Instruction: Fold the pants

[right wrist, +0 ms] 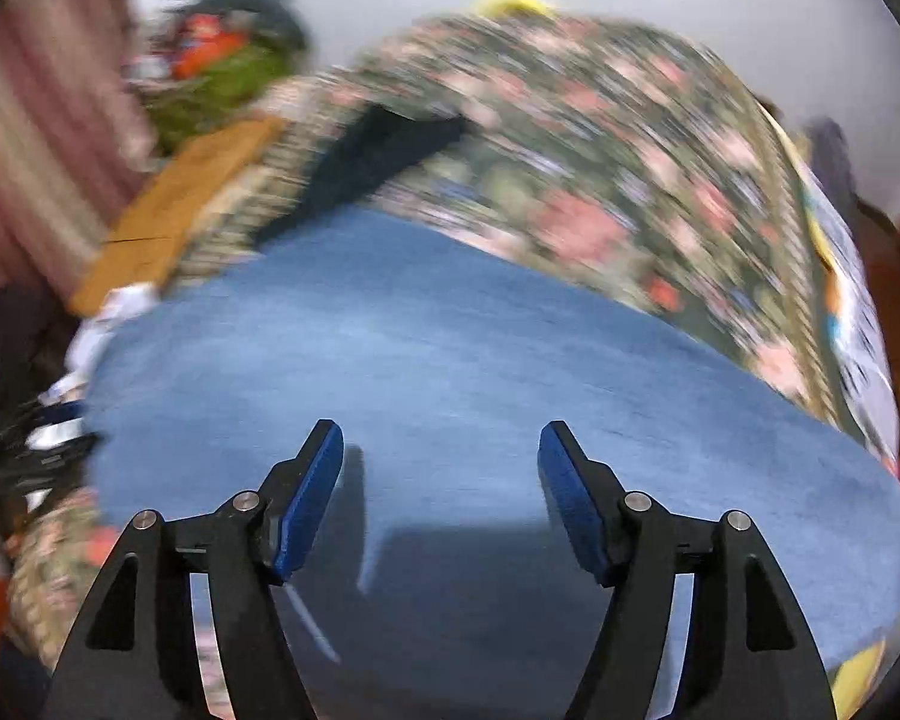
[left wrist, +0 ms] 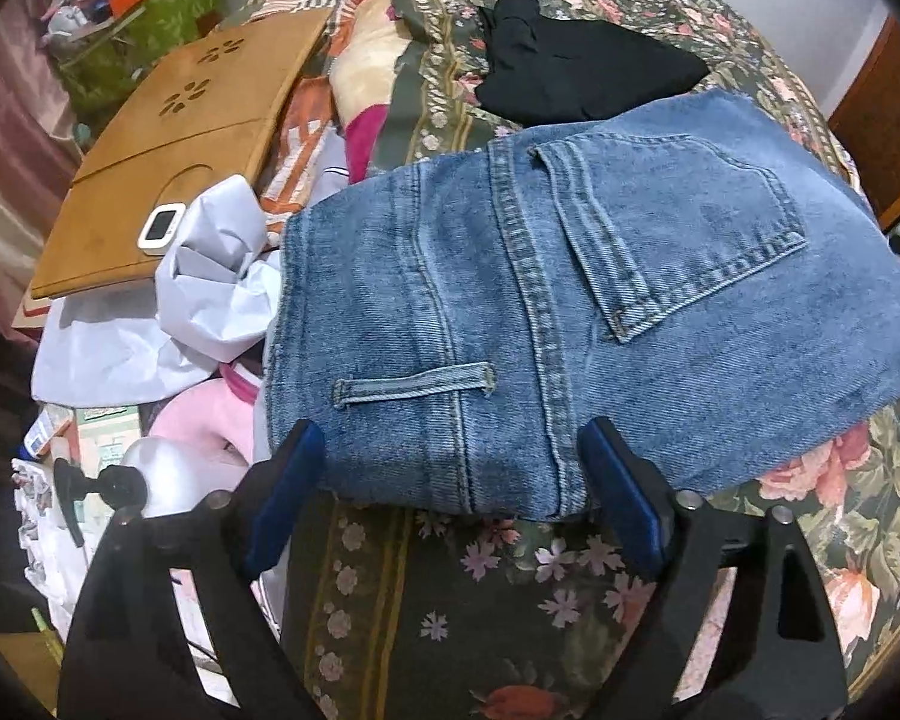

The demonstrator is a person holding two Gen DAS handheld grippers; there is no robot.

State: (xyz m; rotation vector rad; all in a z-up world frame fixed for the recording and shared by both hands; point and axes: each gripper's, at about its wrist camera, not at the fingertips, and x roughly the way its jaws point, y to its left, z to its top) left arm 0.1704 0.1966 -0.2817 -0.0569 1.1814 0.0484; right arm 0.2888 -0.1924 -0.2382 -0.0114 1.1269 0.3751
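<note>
1. Now, with left gripper (left wrist: pixel 444 480) wide open and empty astride the near edge of the folded jeans (left wrist: pixel 570 300), lift clear without snagging.
2. Likewise right gripper (right wrist: pixel 441 480): open, empty, over blurred denim.
3. Leave bundle flat on floral bedspread (left wrist: pixel 510 612), short of black garment (left wrist: pixel 570 72).

The pants (left wrist: pixel 570 276) are faded blue denim, coarse-woven with raised stitched seams. Beneath them lies a matt floral cloth cover (left wrist: pixel 510 618). At upper left, a smooth wooden board (left wrist: pixel 168 144) lies beside crumpled white paper-like sheeting (left wrist: pixel 210 288).
</note>
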